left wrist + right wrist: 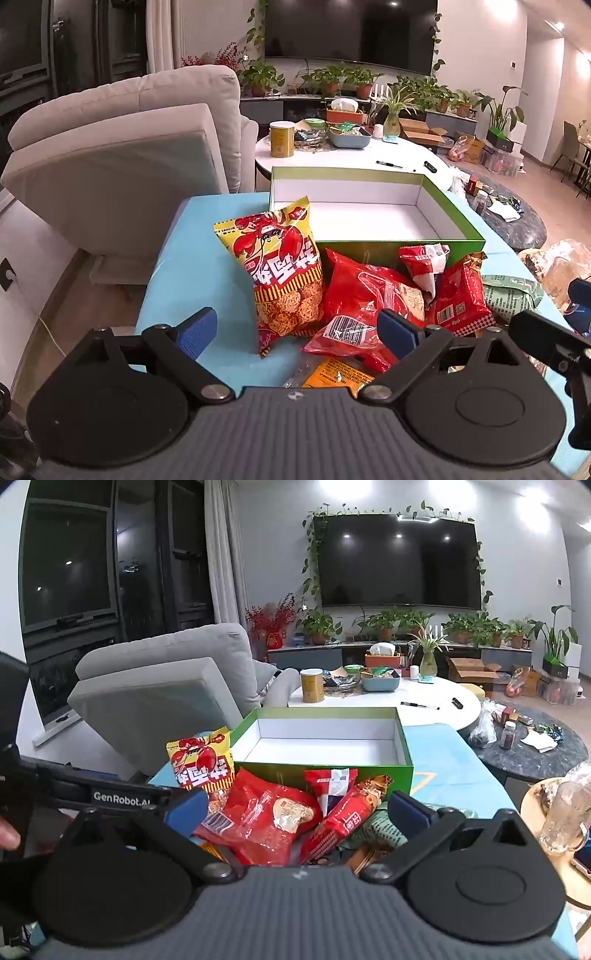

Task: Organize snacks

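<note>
a: green cardboard, white lining — one open box [369,218], far centre on the blue table cover [192,258]. interior bare. its near wall touches the snack pile.

b: snacks, count?

a: one yellow lobster-print bag [284,273], standing upright at the box's near-left corner. one large red bag [365,295] lying near centre, barcode up. one small red-and-white packet [424,264] leaning on the box's near wall. one red patterned pack [460,299] to the right of it. one pale green packet [513,295] at the far right. one orange packet [340,374] nearest, partly hidden under the gripper body. six that can be told apart; more may lie beneath.

b: open room?

a: bare cover left of the lobster-print bag, out to the table's left edge. right wrist view shows bare cover right of the box too [447,771]. grey armchair [122,147] stands just beyond the left edge.

b: left gripper [297,328]?

a: fingers spread wide, holding nothing; the lobster-print bag's bottom and the large red bag sit between the blue pads [197,326].

b: right gripper [297,810]?

a: likewise spread, nothing held; the red packs show between its pads [408,810].
</note>
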Available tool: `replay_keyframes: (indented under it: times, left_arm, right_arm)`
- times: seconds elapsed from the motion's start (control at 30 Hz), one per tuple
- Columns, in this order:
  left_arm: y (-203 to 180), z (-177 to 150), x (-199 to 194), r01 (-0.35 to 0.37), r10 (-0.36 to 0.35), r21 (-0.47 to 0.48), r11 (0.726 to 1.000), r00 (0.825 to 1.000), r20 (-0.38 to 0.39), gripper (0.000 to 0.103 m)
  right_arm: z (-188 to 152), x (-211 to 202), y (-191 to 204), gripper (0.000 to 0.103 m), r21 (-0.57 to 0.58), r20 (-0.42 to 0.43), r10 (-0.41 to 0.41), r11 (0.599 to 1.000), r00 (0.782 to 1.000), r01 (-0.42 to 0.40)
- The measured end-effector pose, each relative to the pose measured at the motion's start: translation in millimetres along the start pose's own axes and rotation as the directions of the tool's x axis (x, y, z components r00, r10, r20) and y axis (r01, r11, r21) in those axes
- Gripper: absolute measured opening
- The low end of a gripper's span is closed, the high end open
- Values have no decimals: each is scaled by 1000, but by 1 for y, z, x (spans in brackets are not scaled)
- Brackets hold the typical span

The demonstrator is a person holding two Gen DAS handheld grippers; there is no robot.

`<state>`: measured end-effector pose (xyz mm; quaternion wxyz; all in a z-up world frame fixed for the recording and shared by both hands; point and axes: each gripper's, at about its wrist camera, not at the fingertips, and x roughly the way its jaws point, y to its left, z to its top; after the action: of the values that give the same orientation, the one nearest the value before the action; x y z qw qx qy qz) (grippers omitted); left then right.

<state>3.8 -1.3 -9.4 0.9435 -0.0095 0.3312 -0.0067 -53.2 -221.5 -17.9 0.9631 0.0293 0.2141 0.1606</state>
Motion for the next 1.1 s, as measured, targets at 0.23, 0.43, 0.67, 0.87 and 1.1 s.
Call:
replay_keyframes:
  times: [0.23,0.43,0.67,0.87,1.1]
  left_arm:
    - [2,-1,5,-8,8,-7,1000,1000,-14,93]
    - [5,-1,8,-7,7,-22,1000,1000,-26,93]
    - [2,-1,9,-1,1,-10,1000,1000,-26,93]
    - [2,-2,10,-7,7,-14,1000,1000,-26,93]
    - [2,-1,10,-3,3,-7,1000,1000,-26,93]
  right_arm:
    - [-2,4,2,101,-9,-5,-4,1000,1000,4]
    - [-4,6,1,101,-4,-16,-5,1000,1000,5]
    - [-4,8,1,101,-8,-13,-1,1000,1000,1]
    - [-4,9,1,101,-5,-15,11,1000,1000,-11]
    - [-5,10,2,101,-2,-17,17,1000,1000,-17]
